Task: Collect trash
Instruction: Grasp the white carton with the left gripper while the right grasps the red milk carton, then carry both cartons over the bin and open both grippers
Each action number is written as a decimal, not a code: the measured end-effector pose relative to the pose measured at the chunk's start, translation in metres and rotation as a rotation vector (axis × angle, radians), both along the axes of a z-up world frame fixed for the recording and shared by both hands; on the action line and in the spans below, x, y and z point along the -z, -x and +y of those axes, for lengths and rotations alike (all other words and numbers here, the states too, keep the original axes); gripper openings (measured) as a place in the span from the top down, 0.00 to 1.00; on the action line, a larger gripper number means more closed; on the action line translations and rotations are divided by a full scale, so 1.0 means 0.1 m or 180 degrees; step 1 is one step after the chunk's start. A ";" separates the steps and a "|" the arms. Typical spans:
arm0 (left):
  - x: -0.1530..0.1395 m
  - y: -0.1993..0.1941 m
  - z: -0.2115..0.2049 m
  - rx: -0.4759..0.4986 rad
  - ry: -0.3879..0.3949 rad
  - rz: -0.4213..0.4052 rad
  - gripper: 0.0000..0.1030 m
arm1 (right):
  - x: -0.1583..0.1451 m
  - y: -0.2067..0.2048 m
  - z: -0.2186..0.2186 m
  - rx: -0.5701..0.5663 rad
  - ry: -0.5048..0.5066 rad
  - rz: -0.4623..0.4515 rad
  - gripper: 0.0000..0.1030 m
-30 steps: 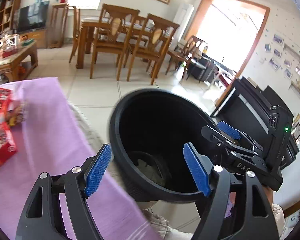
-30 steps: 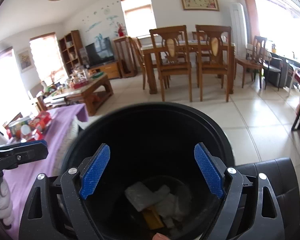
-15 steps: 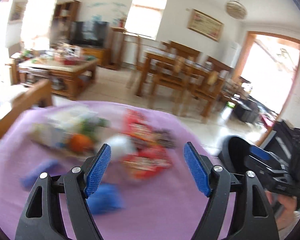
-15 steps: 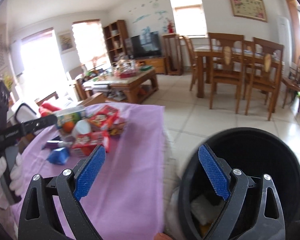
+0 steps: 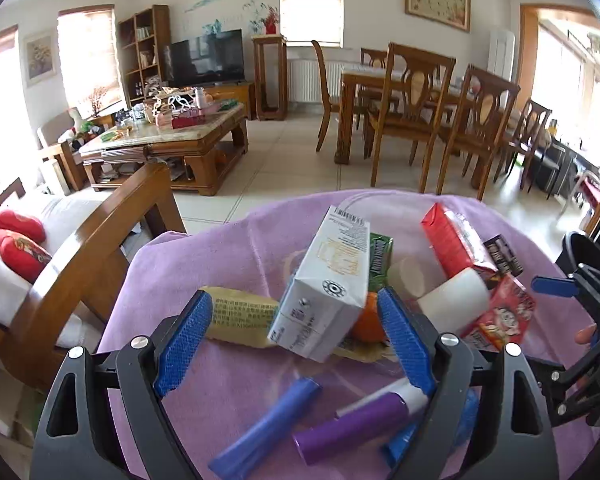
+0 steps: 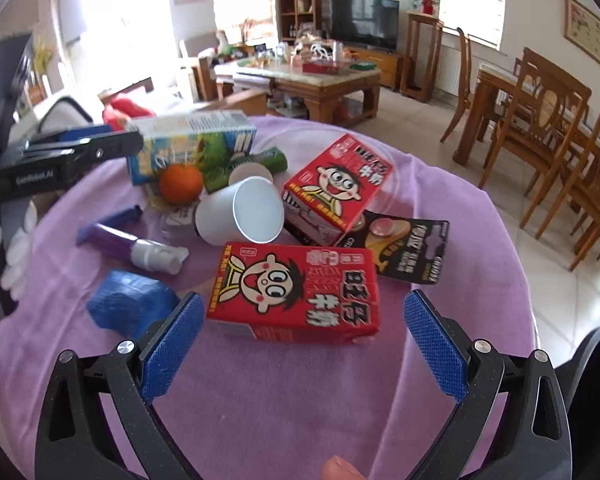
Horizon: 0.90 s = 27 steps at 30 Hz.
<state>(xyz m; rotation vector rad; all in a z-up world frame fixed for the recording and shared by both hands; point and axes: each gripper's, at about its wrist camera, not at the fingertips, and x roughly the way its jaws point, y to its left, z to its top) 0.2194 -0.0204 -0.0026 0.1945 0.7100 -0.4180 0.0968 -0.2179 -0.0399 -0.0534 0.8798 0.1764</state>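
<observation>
A pile of trash lies on a purple-covered table (image 6: 260,400). My left gripper (image 5: 296,340) is open, its jaws on either side of a white drink carton (image 5: 328,292) that leans on an orange (image 5: 366,322). My right gripper (image 6: 300,344) is open, right in front of a red milk carton (image 6: 296,292). Behind it lie a white paper cup (image 6: 240,212), a second red carton (image 6: 336,184), a black packet (image 6: 408,248), a purple tube (image 6: 128,244) and a blue wad (image 6: 128,304). The black trash bin (image 6: 596,400) shows at the right edge.
A wooden sofa arm (image 5: 92,248) stands left of the table. A cluttered coffee table (image 5: 164,140) and a dining table with chairs (image 5: 420,108) stand further back on the tiled floor.
Both grippers have swung left, away from the bin opening, to the trash pile on the table. Both stay open and empty.
</observation>
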 end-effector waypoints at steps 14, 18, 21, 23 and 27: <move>0.15 -0.05 0.02 0.0000 0.0097 0.0152 0.58 | 0.17 -0.12 0.02 0.0101 -0.0140 0.0085 0.13; 0.09 0.02 0.06 -0.0044 0.0251 0.0130 0.60 | 0.09 -0.01 -0.04 0.0101 -0.0260 0.0025 0.13; -0.01 0.12 0.10 -0.0072 0.0327 0.0050 0.61 | -0.01 0.11 -0.11 0.0120 -0.0334 -0.0039 0.13; -0.08 0.21 0.11 -0.0076 0.0378 0.0006 0.62 | -0.07 0.22 -0.17 0.0125 -0.0409 -0.0092 0.13; -0.22 0.43 0.13 -0.0076 0.0454 -0.0099 0.62 | -0.23 0.46 -0.31 0.0131 -0.0571 -0.0221 0.13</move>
